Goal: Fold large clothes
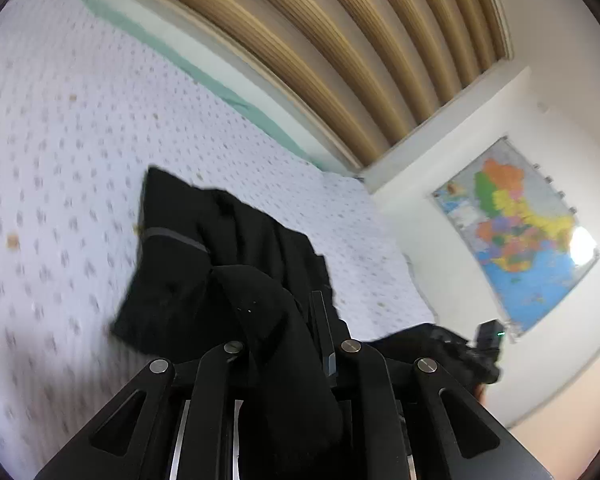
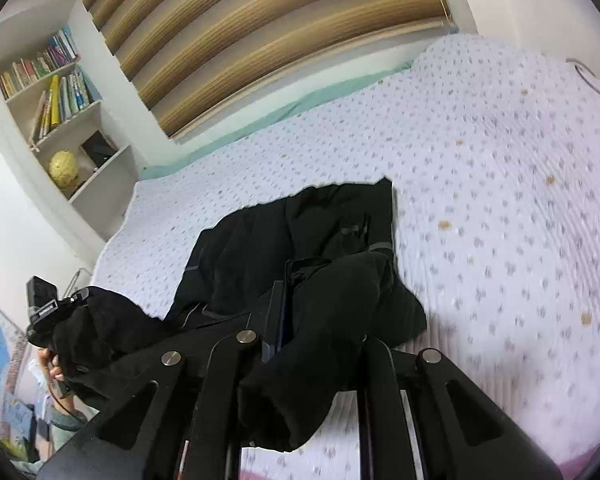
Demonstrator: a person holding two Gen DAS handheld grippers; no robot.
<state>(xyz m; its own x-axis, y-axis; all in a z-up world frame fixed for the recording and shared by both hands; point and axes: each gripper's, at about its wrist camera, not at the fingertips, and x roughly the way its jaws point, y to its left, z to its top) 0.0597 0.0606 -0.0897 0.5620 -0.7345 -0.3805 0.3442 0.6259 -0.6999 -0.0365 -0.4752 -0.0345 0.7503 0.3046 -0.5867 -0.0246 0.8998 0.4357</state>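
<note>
I judge the fold as under way but far from finished: the black garment lies bunched in a rough heap on the dotted bedspread, with one grey-striped part spread flat toward the window blind and the near part lifted off the bed by both tools. No clean rectangle shows yet; the layers look rumpled, so smoothing and at least one more fold seem to remain.

My left gripper has cloth draped thickly between its fingers, and I read it as clamped on a near edge of the garment, though the tips are buried in fabric. My right gripper likewise has a thick fold hanging across and below its fingers, so it appears to be pinching the garment too.

From the right camera, the other tool sits off to the left, wrapped in the same black cloth. The garment's bulk lies just ahead of both grippers, near the middle of the bed.
</note>
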